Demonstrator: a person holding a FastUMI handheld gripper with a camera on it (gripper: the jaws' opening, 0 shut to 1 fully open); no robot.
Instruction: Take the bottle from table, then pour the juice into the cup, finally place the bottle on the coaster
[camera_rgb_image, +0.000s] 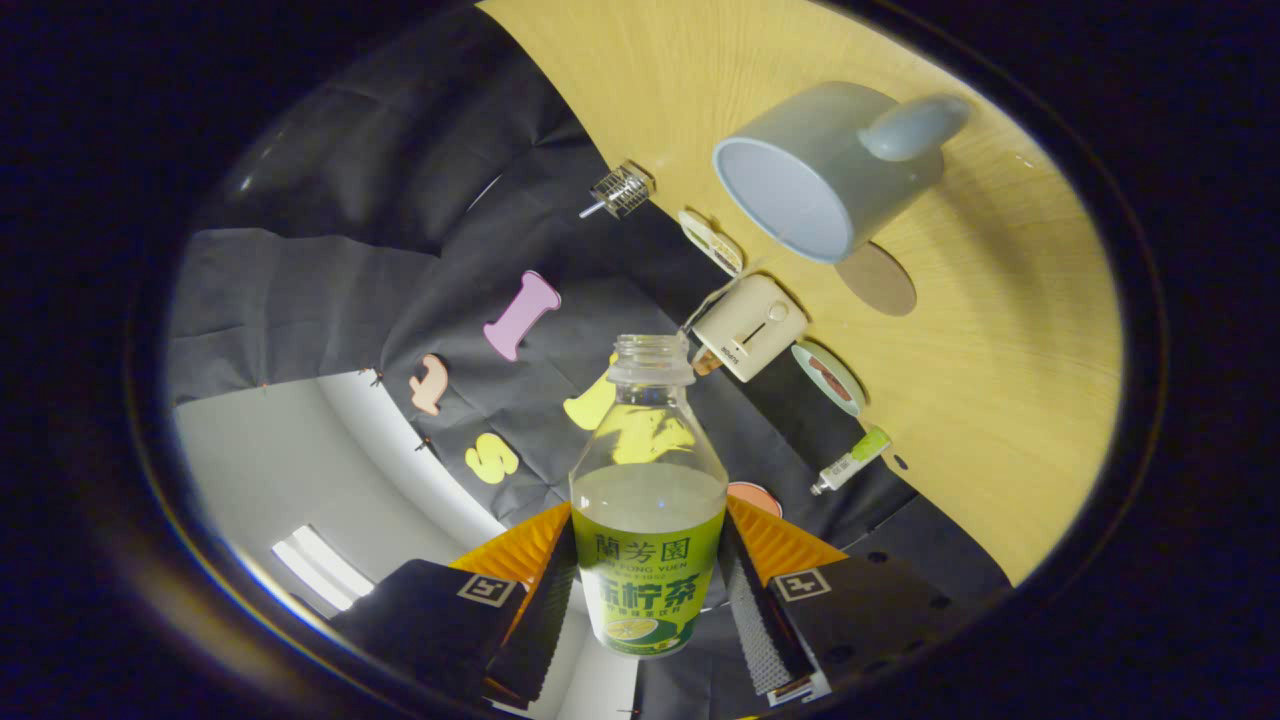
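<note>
My gripper (648, 590) is shut on a clear uncapped bottle (648, 500) with a green label, both fingers pressing its sides. Pale juice fills it up to the shoulder. The whole view is rolled far over, so the wooden table (1000, 380) stands beside the bottle rather than below it. A light blue mug (830, 165) with its handle turned away sits beyond the bottle's mouth, its open rim facing me. Right beside the mug lies a round brown coaster (878, 278) flat on the table. The bottle's mouth is short of the mug rim.
Along the table's far edge by the black cloth wall stand a cream toaster-like box (750, 325), two small round plates (830, 378), a small tube (850, 460) and a wire whisk-like piece (620, 192). A white wall (290, 470) shows past the cloth.
</note>
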